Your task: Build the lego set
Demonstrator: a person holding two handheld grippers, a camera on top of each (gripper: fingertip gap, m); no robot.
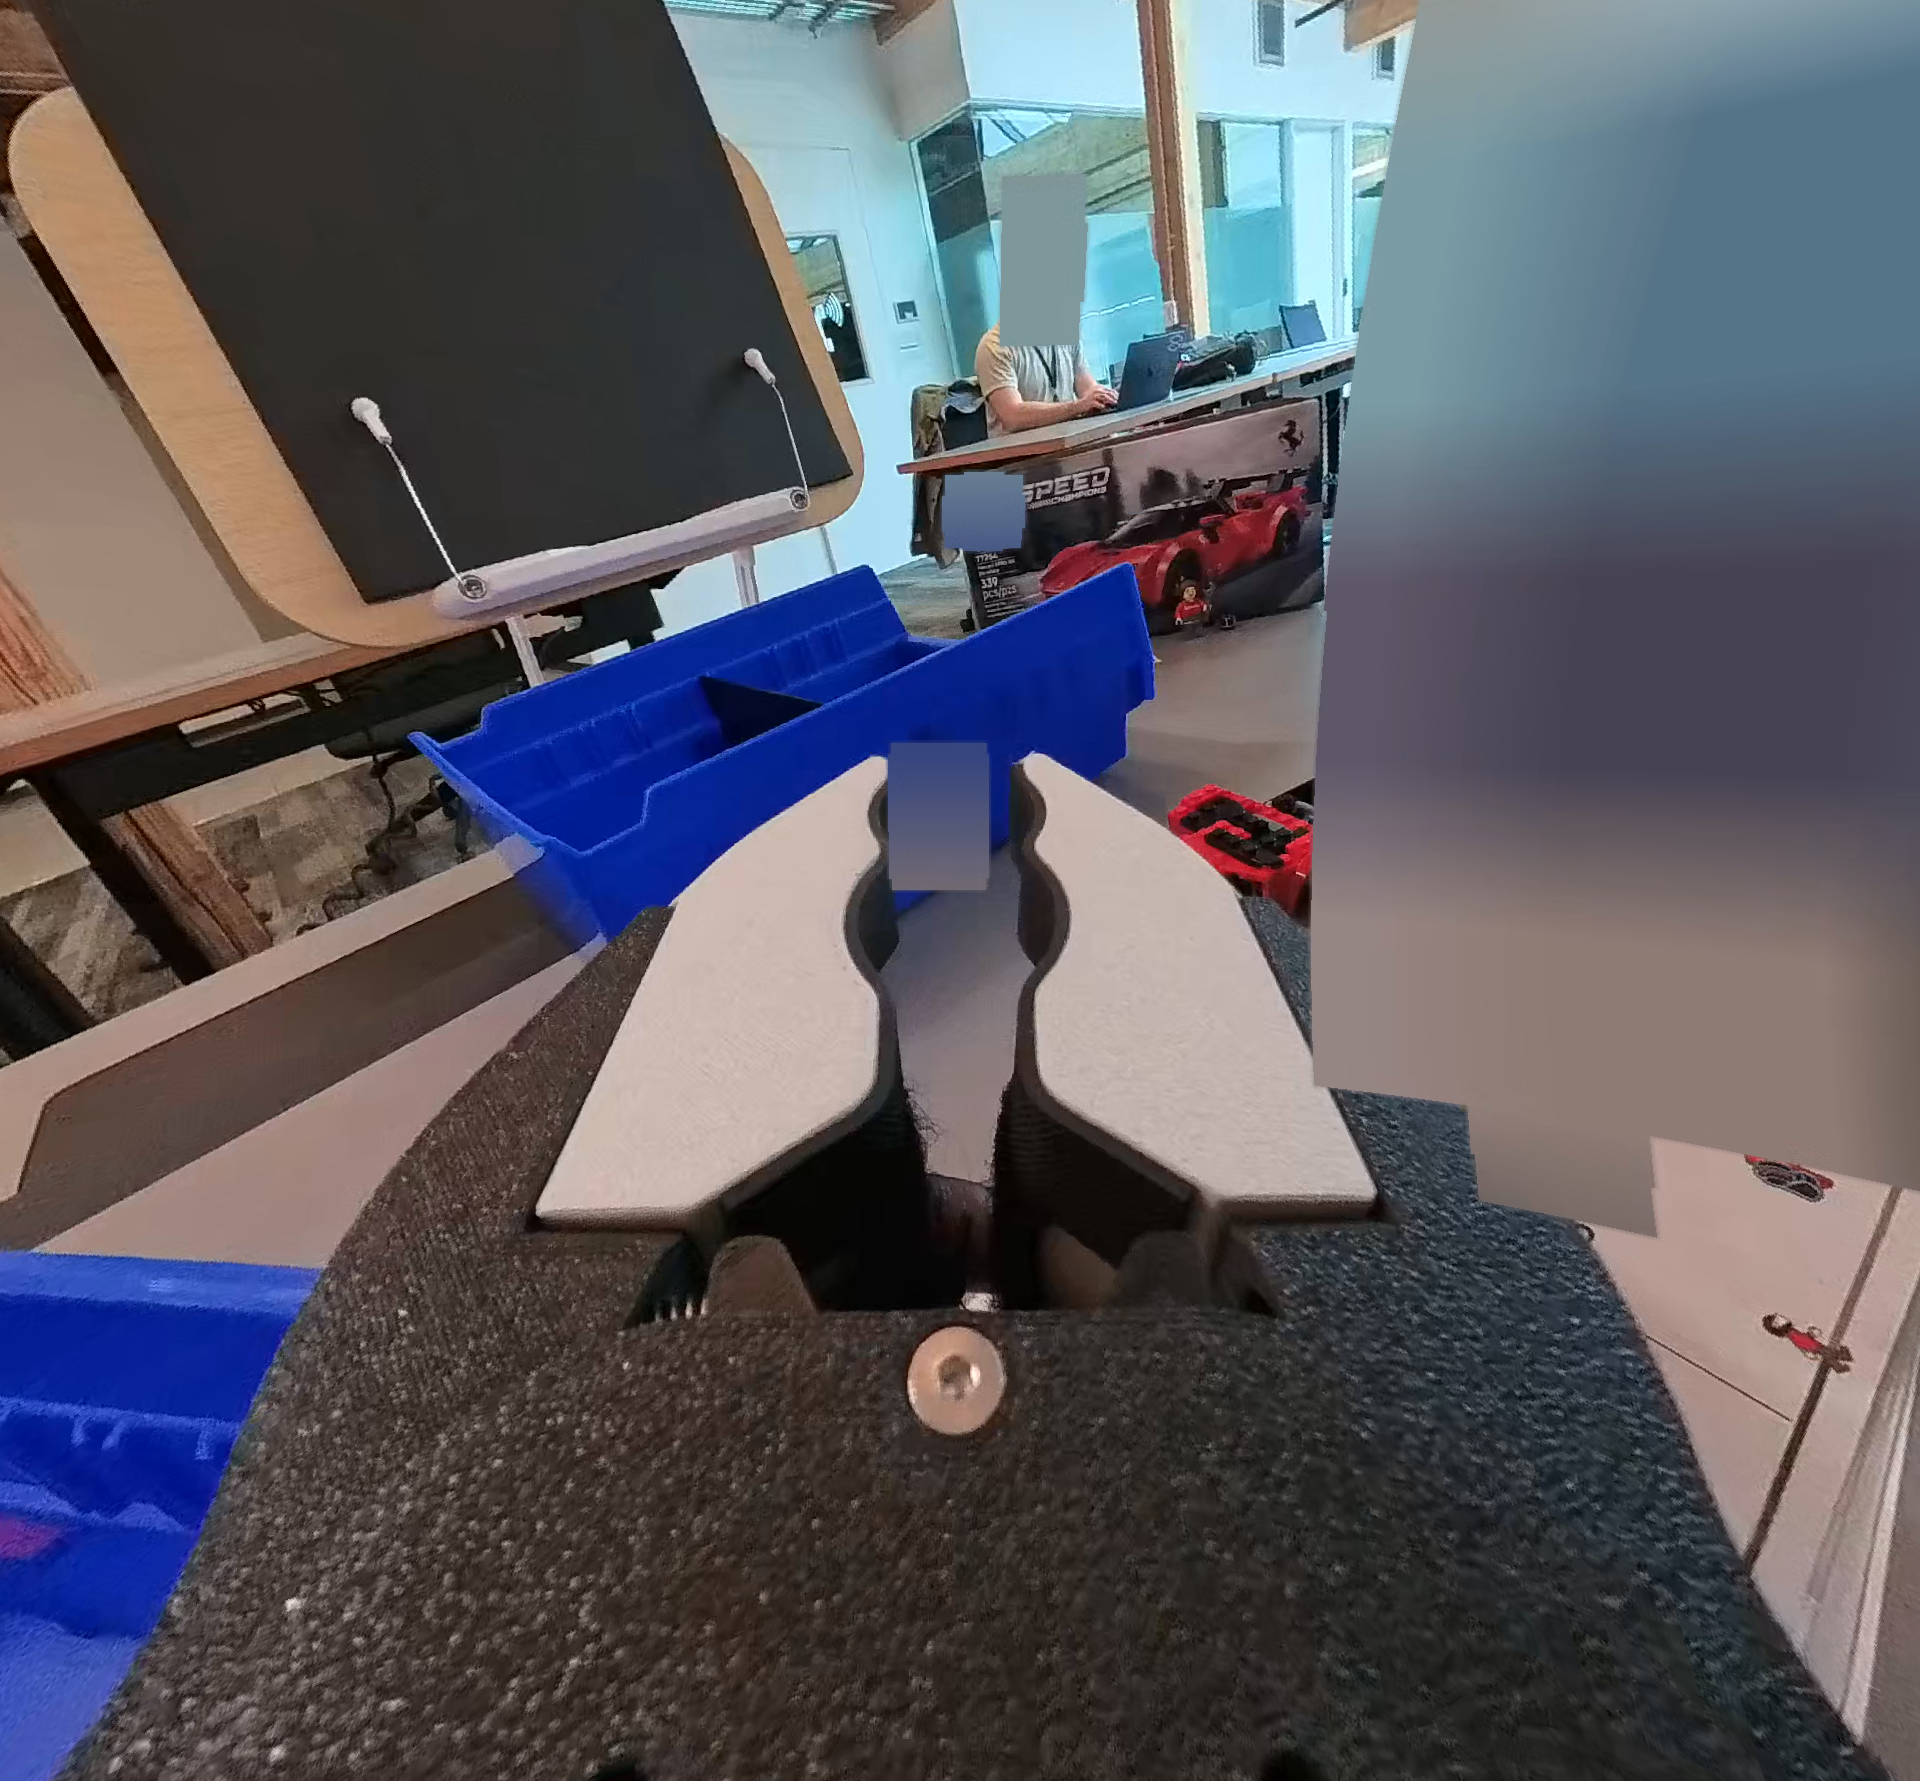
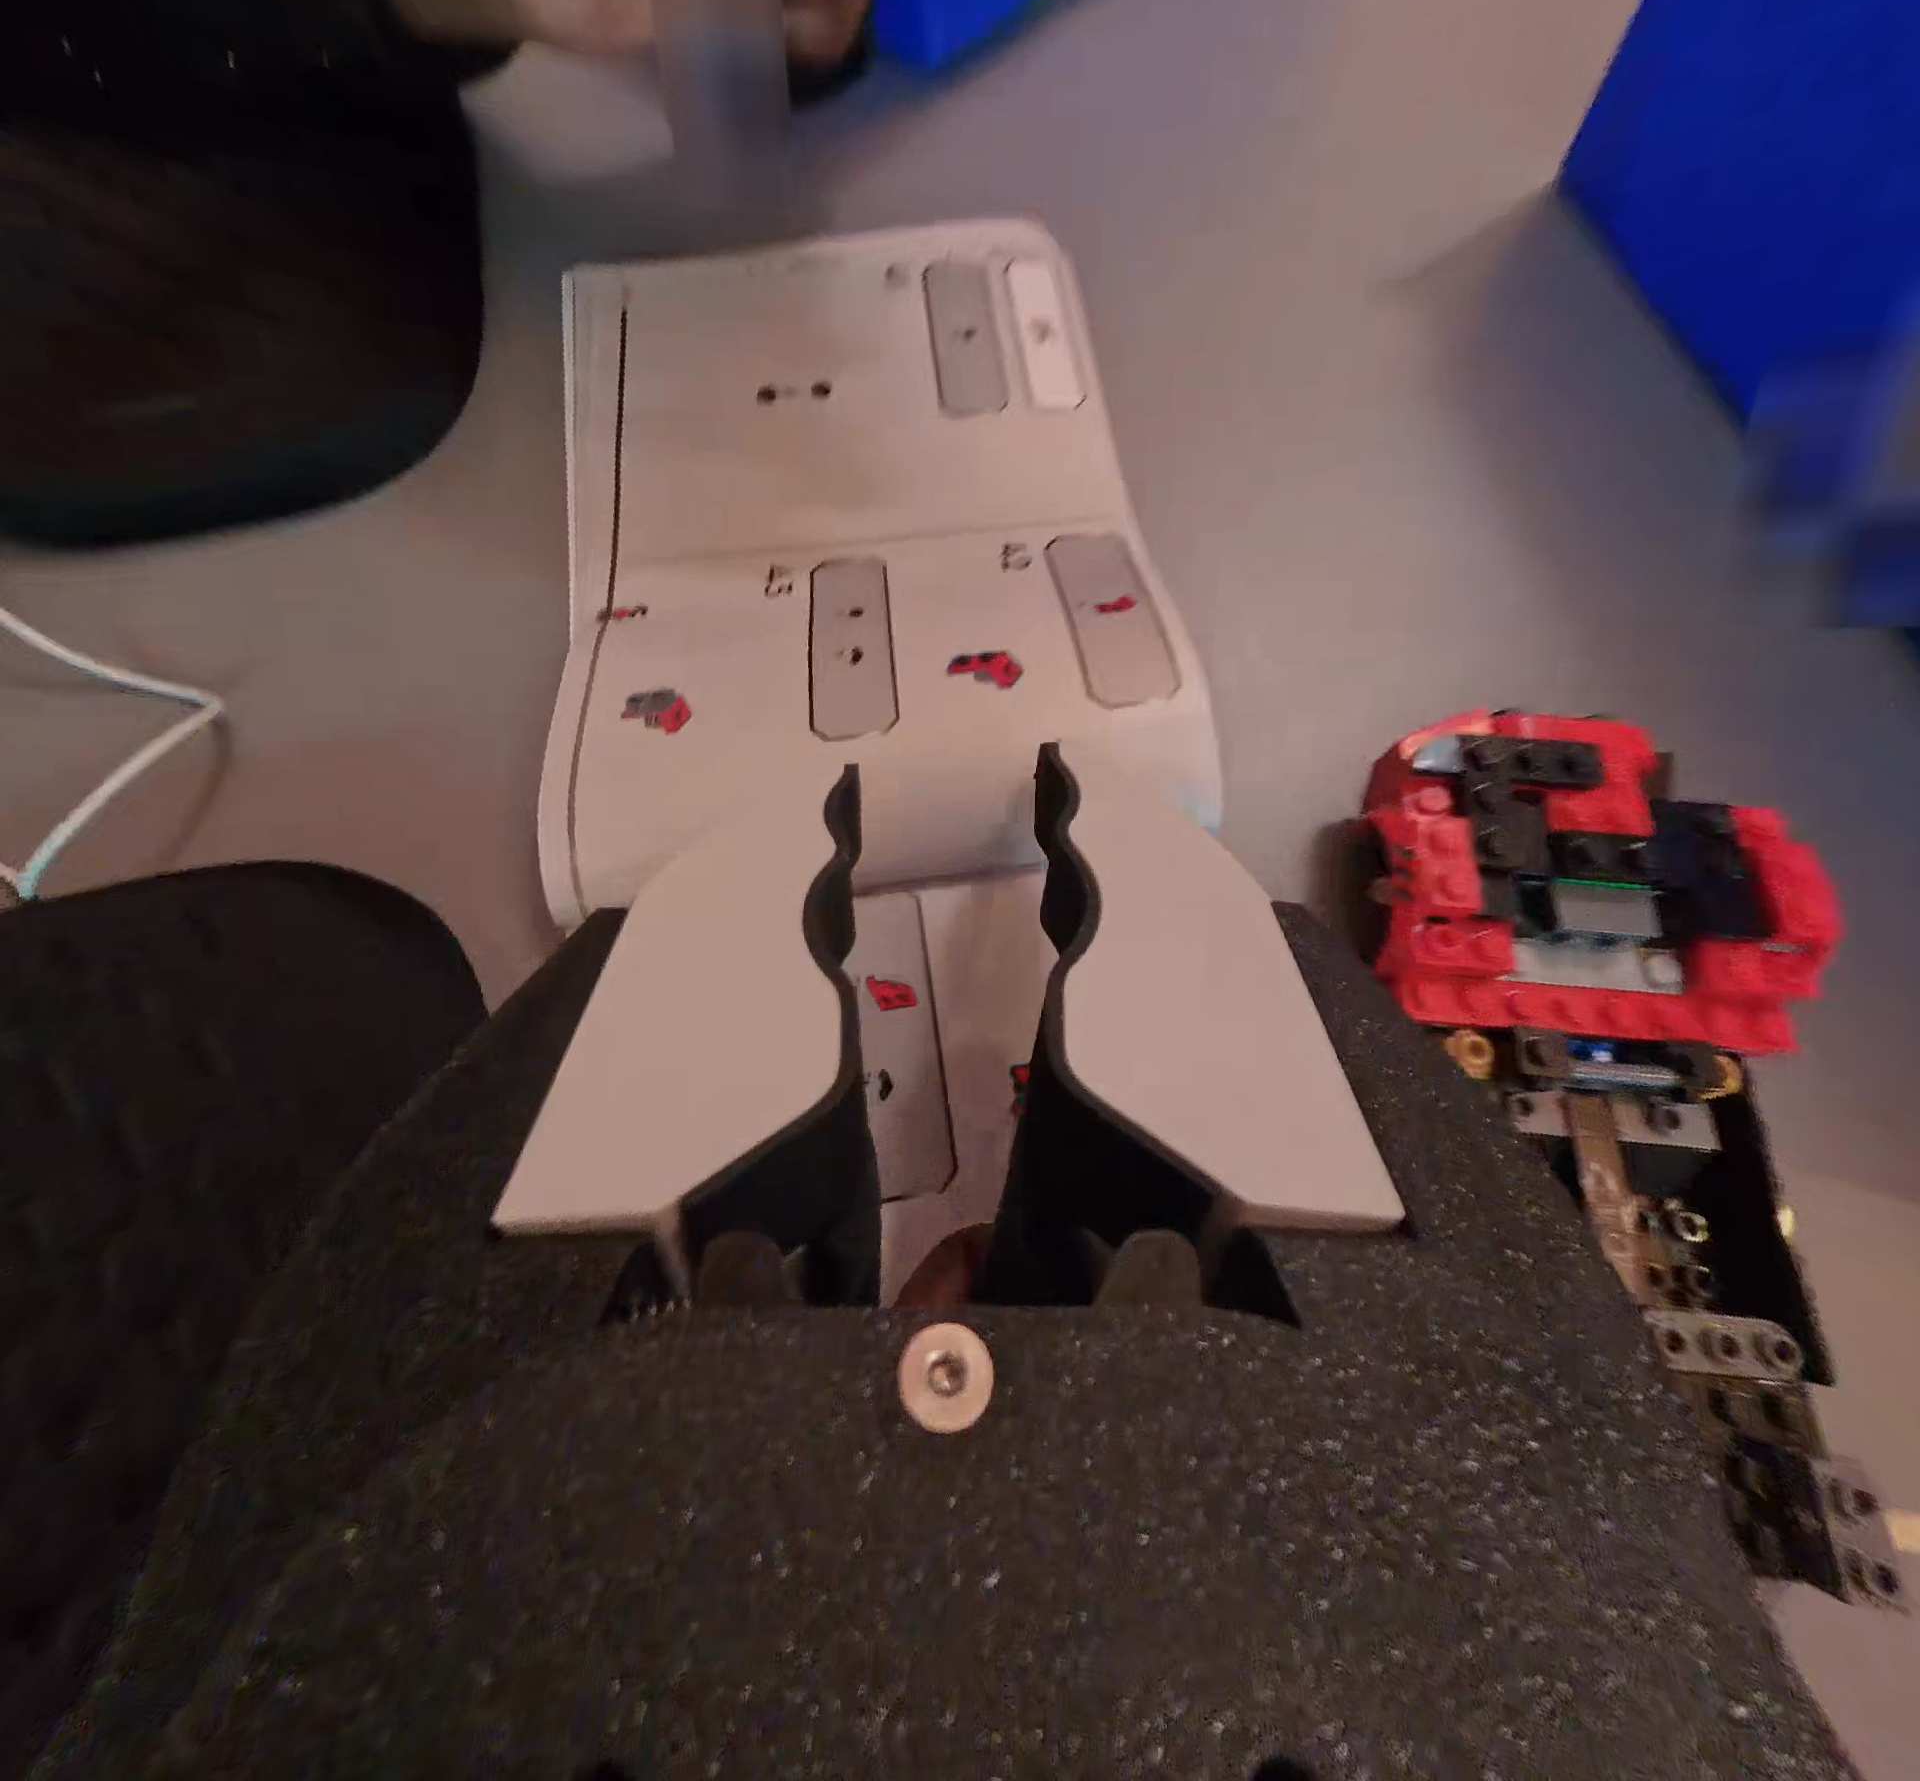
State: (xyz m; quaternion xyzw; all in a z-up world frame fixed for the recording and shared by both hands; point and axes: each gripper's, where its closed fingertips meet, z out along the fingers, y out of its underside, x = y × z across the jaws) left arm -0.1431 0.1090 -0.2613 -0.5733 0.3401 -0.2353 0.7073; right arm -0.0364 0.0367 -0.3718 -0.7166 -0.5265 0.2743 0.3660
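2 grippers hang empty, jaws apart: right gripper (image 2: 948, 786) over the instruction booklet (image 2: 831, 505), half-built red car (image 2: 1590, 910) just beside its right finger; left gripper (image 1: 945, 796) faces the blue bin (image 1: 727, 744).

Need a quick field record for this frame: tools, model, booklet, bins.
left tool: open, nothing held, raised above the table, aimed toward the blue bin
right tool: open, nothing held, over the instruction booklet
lego car: partly built, red and black, on the table beside the booklet, untouched
booklet: lying open on the table
set box: standing behind the bin
image quality: right wrist view motion-blurred
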